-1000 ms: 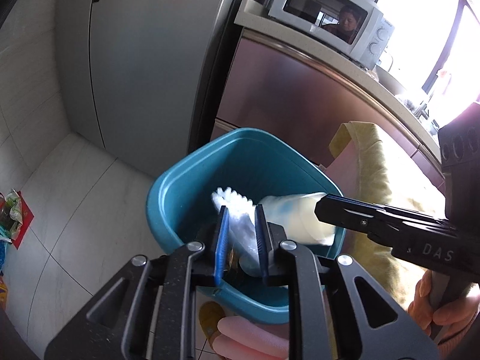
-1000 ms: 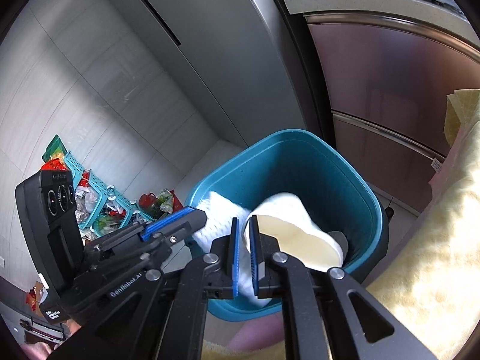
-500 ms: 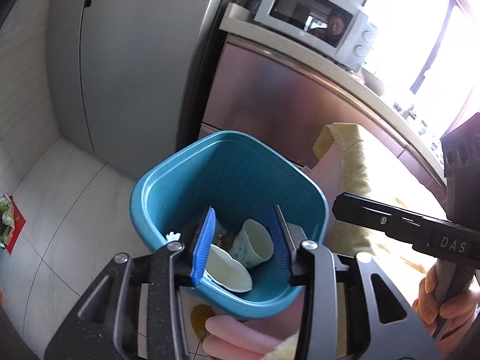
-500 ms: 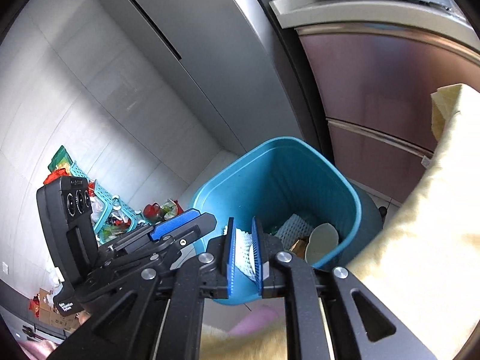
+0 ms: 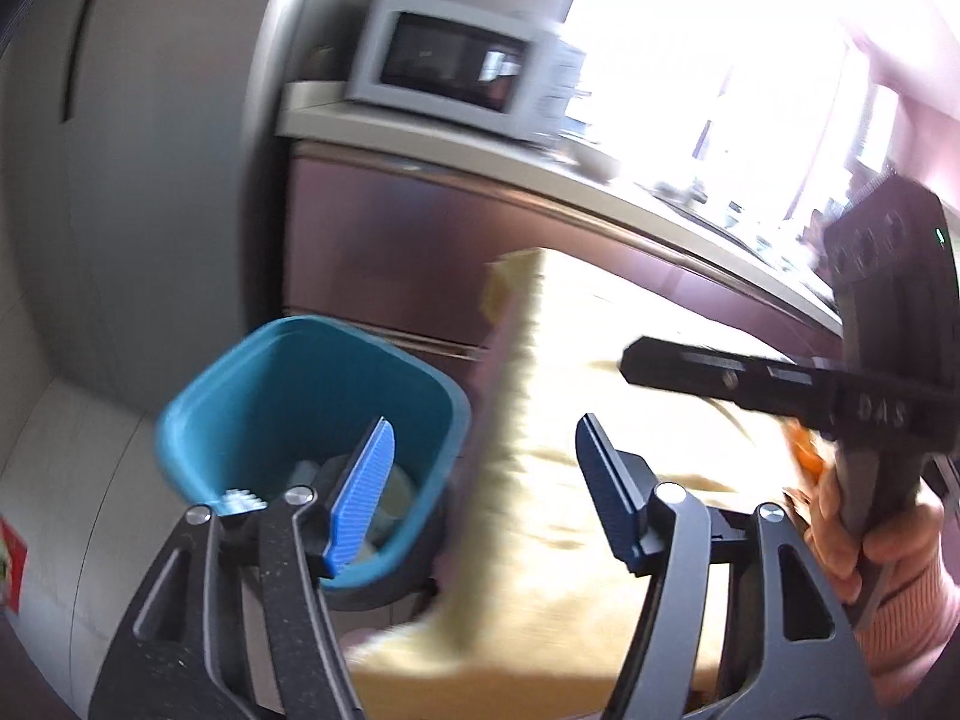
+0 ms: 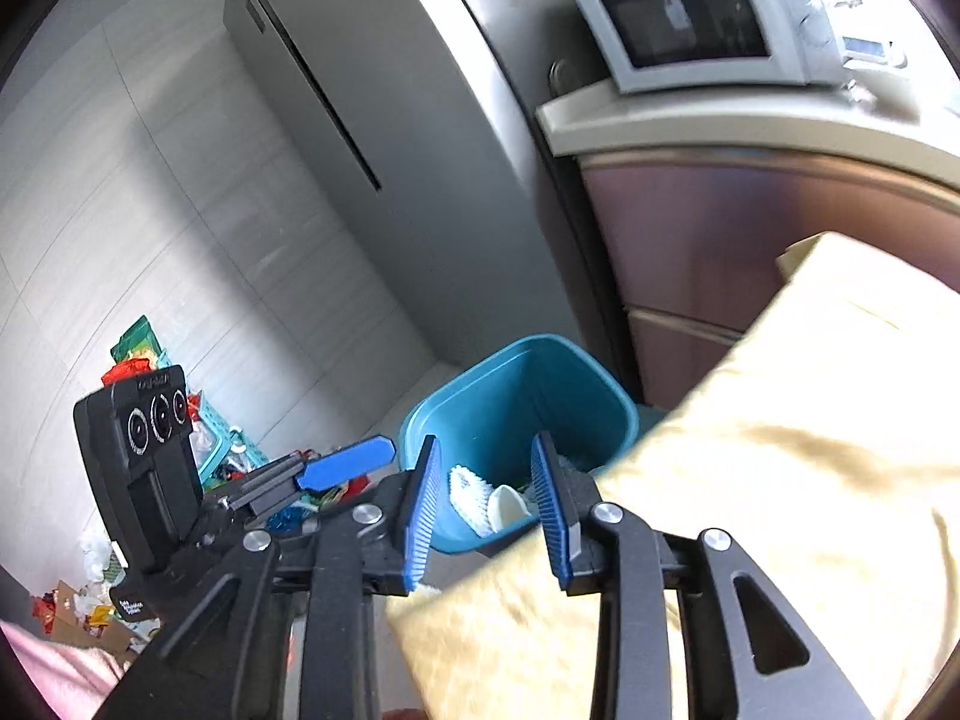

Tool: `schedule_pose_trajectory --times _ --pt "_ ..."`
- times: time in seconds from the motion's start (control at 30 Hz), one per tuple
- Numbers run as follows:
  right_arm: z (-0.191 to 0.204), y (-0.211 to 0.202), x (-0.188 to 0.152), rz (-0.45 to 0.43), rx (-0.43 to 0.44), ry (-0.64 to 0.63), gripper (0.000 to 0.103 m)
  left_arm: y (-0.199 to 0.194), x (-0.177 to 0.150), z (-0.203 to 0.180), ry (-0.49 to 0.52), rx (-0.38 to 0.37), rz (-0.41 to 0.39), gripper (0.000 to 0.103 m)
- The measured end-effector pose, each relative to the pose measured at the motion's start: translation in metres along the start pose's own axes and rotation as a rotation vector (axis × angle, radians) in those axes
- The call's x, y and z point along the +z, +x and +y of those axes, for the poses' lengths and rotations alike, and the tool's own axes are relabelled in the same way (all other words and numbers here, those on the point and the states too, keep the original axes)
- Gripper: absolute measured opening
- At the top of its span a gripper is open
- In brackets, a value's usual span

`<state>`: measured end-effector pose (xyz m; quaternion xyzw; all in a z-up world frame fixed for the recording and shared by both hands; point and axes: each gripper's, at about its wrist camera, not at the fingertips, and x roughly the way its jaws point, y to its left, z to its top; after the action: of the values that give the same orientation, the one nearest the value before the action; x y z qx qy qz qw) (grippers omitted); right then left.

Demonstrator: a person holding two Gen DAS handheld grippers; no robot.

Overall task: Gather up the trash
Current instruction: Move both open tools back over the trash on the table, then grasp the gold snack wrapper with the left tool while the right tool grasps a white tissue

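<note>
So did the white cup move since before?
Yes. The white cup was pinched between the right gripper fingers above the blue bin; now it lies inside, and the opening jaws are empty.

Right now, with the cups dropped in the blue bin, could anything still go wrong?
Maybe. The blue bin stands tight against the yellow cloth; a hand swinging back could snag the cloth or bump the bin over. The white cups lie loose inside and would spill. Both the left tongs and right tongs are opening, empty.
</note>
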<state>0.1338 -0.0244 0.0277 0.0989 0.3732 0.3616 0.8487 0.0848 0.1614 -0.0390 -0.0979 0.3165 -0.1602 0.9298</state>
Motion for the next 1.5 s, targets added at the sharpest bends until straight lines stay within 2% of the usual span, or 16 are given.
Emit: schedule_pose_trajectory --times 0.27,0.4,0.5,0.67,0.77,0.83,1.1,1.23,1.3,1.37,1.43,1.5 --pt "-0.028 -0.097 -0.032 -0.120 -0.146 0.033 0.036 0.012 -0.017 -0.086 0.157 -0.225 0.082 0.065" --pt "-0.048 -0.146 -0.053 -0.175 -0.272 0.083 0.037 0.022 -0.033 -0.129 0.212 -0.330 0.144 0.066" --pt "-0.066 -0.175 -0.069 -0.214 -0.356 0.137 0.043 0.033 -0.045 -0.156 0.236 -0.395 0.197 0.066" --pt "-0.107 -0.216 -0.101 -0.247 -0.460 0.243 0.043 0.052 -0.063 -0.192 0.248 -0.479 0.293 0.066" --pt "-0.126 -0.229 -0.116 -0.246 -0.492 0.294 0.044 0.065 -0.073 -0.210 0.276 -0.492 0.342 0.066" --pt "-0.137 -0.230 -0.123 -0.235 -0.499 0.317 0.052 0.072 -0.078 -0.220 0.292 -0.504 0.367 0.066" --pt "-0.155 -0.215 -0.138 -0.188 -0.520 0.352 0.052 0.086 -0.090 -0.240 0.290 -0.533 0.435 0.062" --pt "-0.156 -0.209 -0.137 -0.171 -0.527 0.353 0.052 0.088 -0.089 -0.241 0.284 -0.526 0.433 0.058" --pt "-0.157 -0.207 -0.137 -0.164 -0.534 0.352 0.050 0.090 -0.088 -0.240 0.274 -0.513 0.435 0.050" --pt "-0.158 -0.205 -0.138 -0.158 -0.530 0.357 0.044 0.092 -0.085 -0.239 0.258 -0.490 0.431 0.041" --pt "-0.159 -0.204 -0.138 -0.150 -0.535 0.357 0.030 0.095 -0.084 -0.236 0.245 -0.471 0.431 0.031" --pt "-0.160 -0.205 -0.139 -0.156 -0.530 0.363 0.015 0.097 -0.083 -0.233 0.239 -0.446 0.429 0.012"
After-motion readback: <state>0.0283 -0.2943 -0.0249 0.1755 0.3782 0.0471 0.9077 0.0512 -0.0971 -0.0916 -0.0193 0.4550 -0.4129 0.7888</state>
